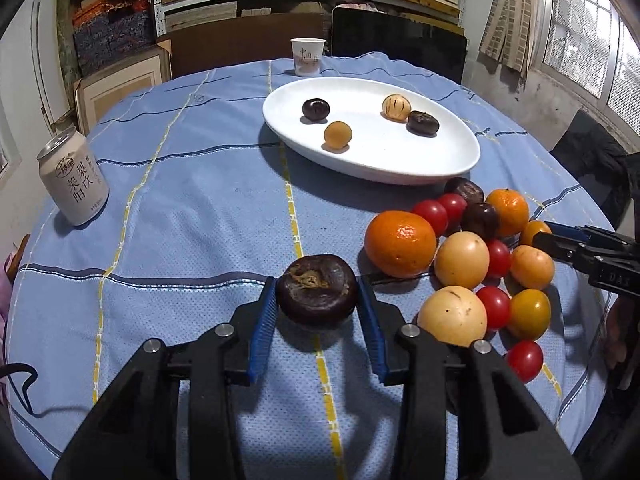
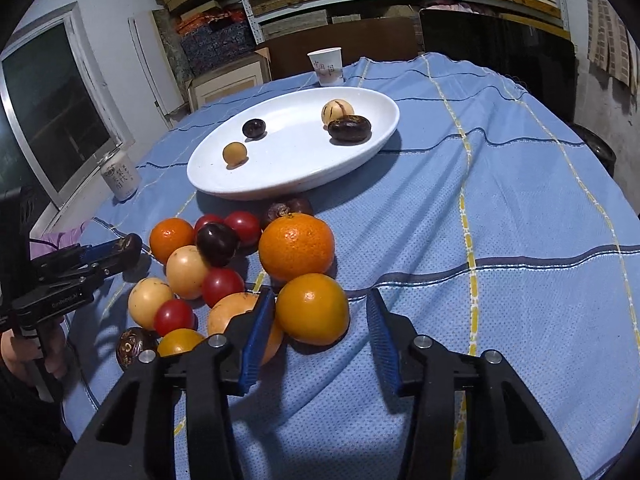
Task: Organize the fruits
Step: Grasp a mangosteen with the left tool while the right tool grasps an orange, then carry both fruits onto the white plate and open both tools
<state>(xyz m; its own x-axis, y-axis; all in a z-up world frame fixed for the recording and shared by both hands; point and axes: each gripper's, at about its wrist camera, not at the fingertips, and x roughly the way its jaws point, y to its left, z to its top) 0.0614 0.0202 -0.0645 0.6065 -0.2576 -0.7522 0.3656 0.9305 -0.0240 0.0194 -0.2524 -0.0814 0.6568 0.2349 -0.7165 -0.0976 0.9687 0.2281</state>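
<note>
I have a wrinkled dark-brown round fruit (image 1: 317, 294) clamped between the blue pads of my left gripper (image 1: 318, 300), just beside the fruit pile (image 1: 460, 256) on the blue checked tablecloth (image 1: 192, 208). My right gripper (image 2: 316, 332) stands unclosed around a small yellow-orange citrus (image 2: 313, 309); only its left pad touches. Beyond, the white oval plate (image 1: 420, 160) carries four fruits.

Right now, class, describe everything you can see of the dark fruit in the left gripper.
The dark fruit is round, flattened and wrinkled, dark brown to nearly black, with a dry tan scar on top. It sits clamped between the blue ribbed pads of the left gripper, above the blue checked tablecloth, left of the loose fruit pile and apart from it. Whether its underside touches the cloth cannot be told.
</note>
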